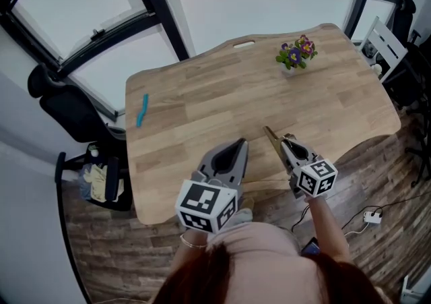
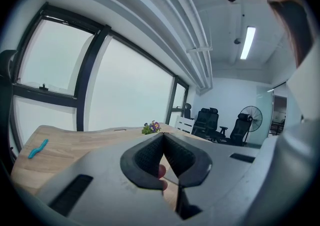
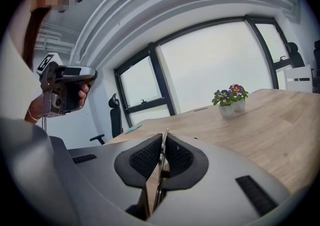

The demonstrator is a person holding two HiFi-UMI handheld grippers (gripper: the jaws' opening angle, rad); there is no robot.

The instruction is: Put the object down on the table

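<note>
Right gripper view: strip between fingers

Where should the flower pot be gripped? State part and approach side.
Grip the white pot by its bare wall below the flowers, coming in level from the side. They spread over the top, so a grasp from above would likely crush them.

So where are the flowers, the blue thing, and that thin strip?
flowers (image 1: 296,53): head view, on the blooms.
blue thing (image 1: 142,110): head view, its middle.
thin strip (image 1: 272,139): head view, its free end.
</note>
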